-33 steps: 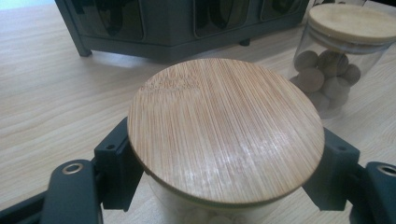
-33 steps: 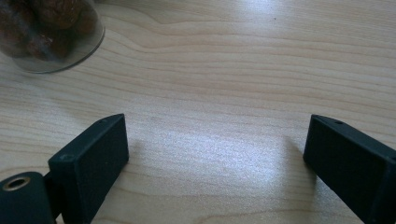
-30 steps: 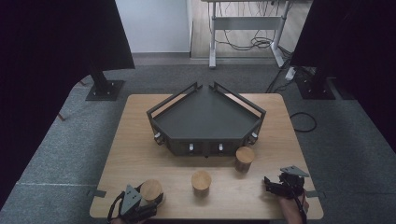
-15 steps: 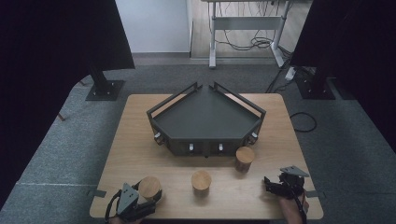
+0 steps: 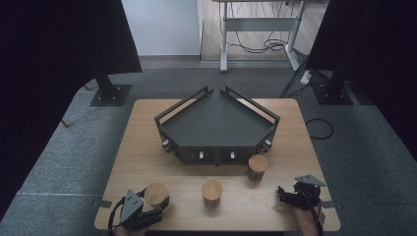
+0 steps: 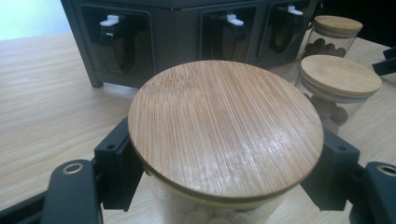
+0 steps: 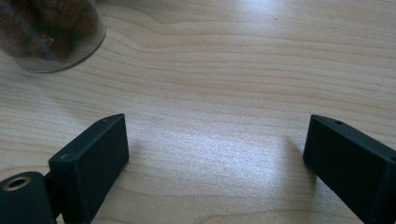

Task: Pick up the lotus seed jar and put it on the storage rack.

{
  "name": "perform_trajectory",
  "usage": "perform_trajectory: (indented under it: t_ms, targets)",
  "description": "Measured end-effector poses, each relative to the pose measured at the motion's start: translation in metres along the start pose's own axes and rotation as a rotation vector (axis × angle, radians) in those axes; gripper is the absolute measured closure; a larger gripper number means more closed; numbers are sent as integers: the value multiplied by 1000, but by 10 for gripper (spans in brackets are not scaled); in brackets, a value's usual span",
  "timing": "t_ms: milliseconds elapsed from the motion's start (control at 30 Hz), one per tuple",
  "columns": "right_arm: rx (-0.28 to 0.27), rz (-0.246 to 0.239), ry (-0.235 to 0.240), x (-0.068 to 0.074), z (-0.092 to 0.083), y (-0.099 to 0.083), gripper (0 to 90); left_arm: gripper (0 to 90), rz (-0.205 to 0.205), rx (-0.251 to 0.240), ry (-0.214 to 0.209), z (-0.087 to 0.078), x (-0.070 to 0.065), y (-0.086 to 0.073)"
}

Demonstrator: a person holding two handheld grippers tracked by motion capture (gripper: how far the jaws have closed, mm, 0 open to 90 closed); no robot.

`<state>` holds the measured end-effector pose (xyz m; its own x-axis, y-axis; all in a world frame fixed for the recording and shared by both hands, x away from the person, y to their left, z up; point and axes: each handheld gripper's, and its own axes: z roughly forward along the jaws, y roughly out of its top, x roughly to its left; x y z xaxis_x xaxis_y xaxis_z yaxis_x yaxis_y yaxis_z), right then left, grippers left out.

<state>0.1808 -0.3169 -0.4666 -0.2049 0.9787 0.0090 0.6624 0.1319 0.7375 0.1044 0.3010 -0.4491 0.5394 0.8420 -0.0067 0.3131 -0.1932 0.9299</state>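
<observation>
Three glass jars with bamboo lids stand in a row near the table's front. My left gripper (image 5: 156,202) (image 6: 224,172) is shut on the left jar (image 5: 156,194) (image 6: 224,130). Its pads press the glass just under the lid, and white pieces show inside. The middle jar (image 5: 212,189) (image 6: 340,77) holds pale pieces. Dark brown pieces fill the right jar (image 5: 257,166) (image 6: 337,25) (image 7: 51,32). My right gripper (image 5: 285,194) (image 7: 217,154) rests open at the front right, with bare wood between its jaws.
A dark five-sided tray (image 5: 216,125) (image 6: 173,32) with raised rails stands at mid-table, and its front face has small recesses with white clips. The wooden table (image 5: 142,147) ends just behind both hands. Black stands and cables lie on the floor beyond.
The left gripper and its jar have shifted slightly away from the front edge. The right gripper has kept still and open.
</observation>
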Motion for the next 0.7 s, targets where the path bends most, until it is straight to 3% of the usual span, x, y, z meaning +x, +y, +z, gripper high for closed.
perform_trajectory:
  t_ms: [700]
  targets:
    - [0, 0, 0, 0, 0, 0, 61, 255, -19, -23, 3, 3, 6, 15]
